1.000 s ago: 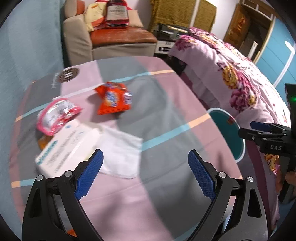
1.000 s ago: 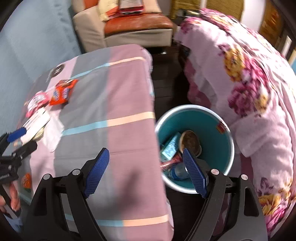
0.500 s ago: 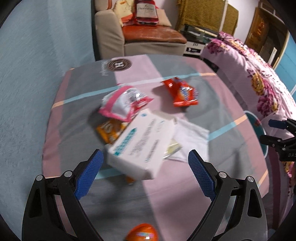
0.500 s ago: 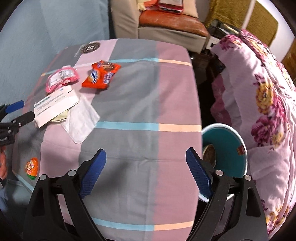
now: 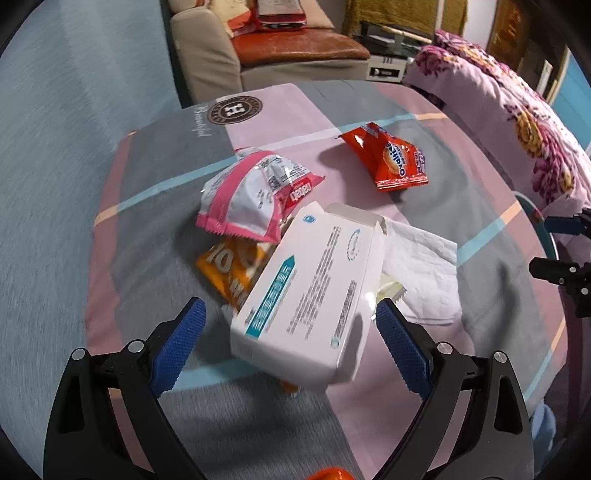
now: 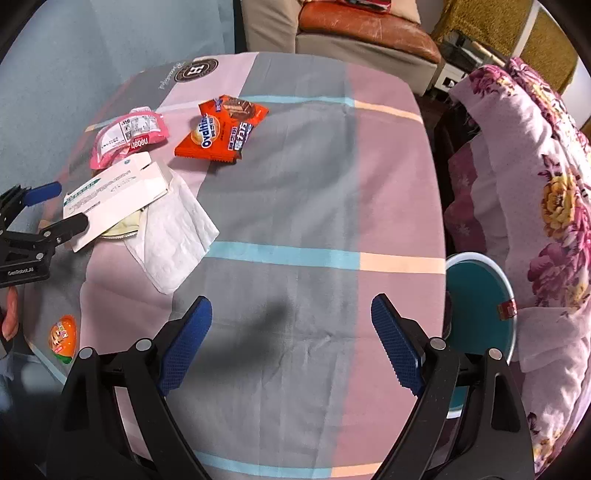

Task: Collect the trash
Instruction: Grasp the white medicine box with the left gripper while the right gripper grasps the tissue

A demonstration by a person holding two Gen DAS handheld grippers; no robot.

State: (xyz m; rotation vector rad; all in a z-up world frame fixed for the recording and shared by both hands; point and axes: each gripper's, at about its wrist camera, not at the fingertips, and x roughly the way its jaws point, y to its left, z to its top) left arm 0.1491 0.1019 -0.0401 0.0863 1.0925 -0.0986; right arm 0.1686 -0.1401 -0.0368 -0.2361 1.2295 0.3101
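My left gripper (image 5: 288,321) is open and hangs low over a white cardboard box (image 5: 314,288), which lies between its blue pads (image 5: 177,343) without being pressed. A pink wrapper (image 5: 255,195) and an orange packet (image 5: 229,269) lie beside and partly under the box. A white tissue (image 5: 421,266) is to its right, and a red Ovaltine wrapper (image 5: 391,157) sits farther back. My right gripper (image 6: 291,314) is open over bare tablecloth with nothing between its fingers. The teal trash bin (image 6: 476,295) stands on the floor off the table's right edge.
The table (image 6: 295,184) has a pink and grey striped cloth. An orange egg-shaped toy (image 6: 63,338) lies near its front left corner. A bed with a floral quilt (image 6: 535,184) presses close on the right, beside the bin. A sofa (image 6: 369,29) stands behind the table.
My left gripper has come down and closer to the white box, which now lies between its fingers. My right gripper has swung from above the bin to above the table.
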